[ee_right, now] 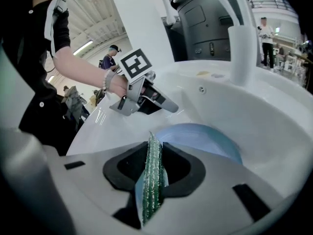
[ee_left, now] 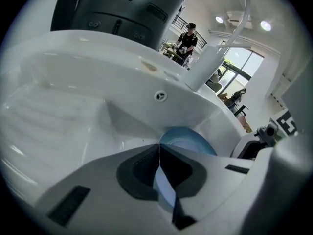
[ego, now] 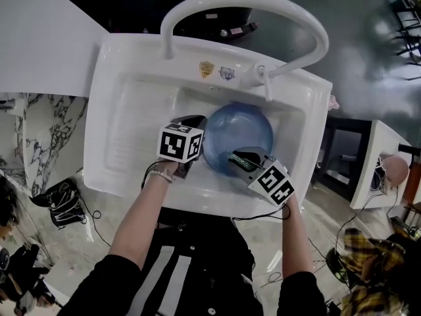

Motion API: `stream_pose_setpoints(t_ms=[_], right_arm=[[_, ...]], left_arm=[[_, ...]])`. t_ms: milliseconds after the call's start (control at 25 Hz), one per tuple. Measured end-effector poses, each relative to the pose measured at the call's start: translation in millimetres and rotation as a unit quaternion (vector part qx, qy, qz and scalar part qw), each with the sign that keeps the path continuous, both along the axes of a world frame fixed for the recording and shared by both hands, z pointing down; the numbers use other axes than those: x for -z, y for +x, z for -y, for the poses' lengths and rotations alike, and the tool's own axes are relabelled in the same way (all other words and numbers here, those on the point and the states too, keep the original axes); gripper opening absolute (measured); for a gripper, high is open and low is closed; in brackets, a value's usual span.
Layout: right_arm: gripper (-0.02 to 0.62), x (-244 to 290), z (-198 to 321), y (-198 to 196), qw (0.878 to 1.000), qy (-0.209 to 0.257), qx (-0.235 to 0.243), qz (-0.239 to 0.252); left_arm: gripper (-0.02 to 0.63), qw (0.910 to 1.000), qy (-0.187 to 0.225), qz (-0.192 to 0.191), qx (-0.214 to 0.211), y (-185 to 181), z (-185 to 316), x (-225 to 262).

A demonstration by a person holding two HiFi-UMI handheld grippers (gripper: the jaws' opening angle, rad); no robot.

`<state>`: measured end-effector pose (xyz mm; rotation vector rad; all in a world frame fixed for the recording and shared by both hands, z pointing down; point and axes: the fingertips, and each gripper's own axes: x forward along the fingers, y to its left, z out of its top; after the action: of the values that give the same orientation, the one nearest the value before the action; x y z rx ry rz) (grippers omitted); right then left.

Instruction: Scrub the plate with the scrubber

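Note:
A blue plate (ego: pixel 238 131) sits tilted in the white sink (ego: pixel 128 114). My left gripper (ego: pixel 201 137) is shut on the plate's left rim; in the left gripper view the thin blue edge (ee_left: pixel 164 187) runs between its pads, with the rest of the plate (ee_left: pixel 188 140) beyond. My right gripper (ego: pixel 238 158) is at the plate's near right edge, shut on a green scrubber (ego: pixel 241 159). The right gripper view shows the scrubber (ee_right: pixel 152 180) standing on edge between the jaws, the plate (ee_right: pixel 208 136) just ahead, and the left gripper (ee_right: pixel 168 106) across it.
A white arched faucet pipe (ego: pixel 263 2) spans the back of the sink, with its spout (ego: pixel 267 84) above the plate's far right. A marble counter (ego: pixel 39 130) lies to the left, and a black bag (ego: pixel 62 203) is on the floor.

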<state>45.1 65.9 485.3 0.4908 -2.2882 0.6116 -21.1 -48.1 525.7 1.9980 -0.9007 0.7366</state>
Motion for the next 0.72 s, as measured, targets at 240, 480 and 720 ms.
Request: stream_pose_setpoints(t_ms=[240, 480, 720], right_arm=[[0.094, 34.5, 36.5, 7.7, 0.987, 0.077, -0.142, -0.017], [0.094, 91.5, 55.3, -6.9, 0.966, 0.152, -0.209, -0.014], [0.094, 144.7, 58.2, -8.9, 0.948, 0.204, -0.246, 0.004]], left_arm=[[0.000, 0.9977, 0.056, -0.026, -0.026, -0.9, -0.1, 50.7], [0.000, 0.9911, 0.116, -0.042, -0.050, 1.6, 2.3, 111.1], [0.000, 0.9814, 0.170, -0.061, -0.064, 4.7, -8.4, 167.3]])
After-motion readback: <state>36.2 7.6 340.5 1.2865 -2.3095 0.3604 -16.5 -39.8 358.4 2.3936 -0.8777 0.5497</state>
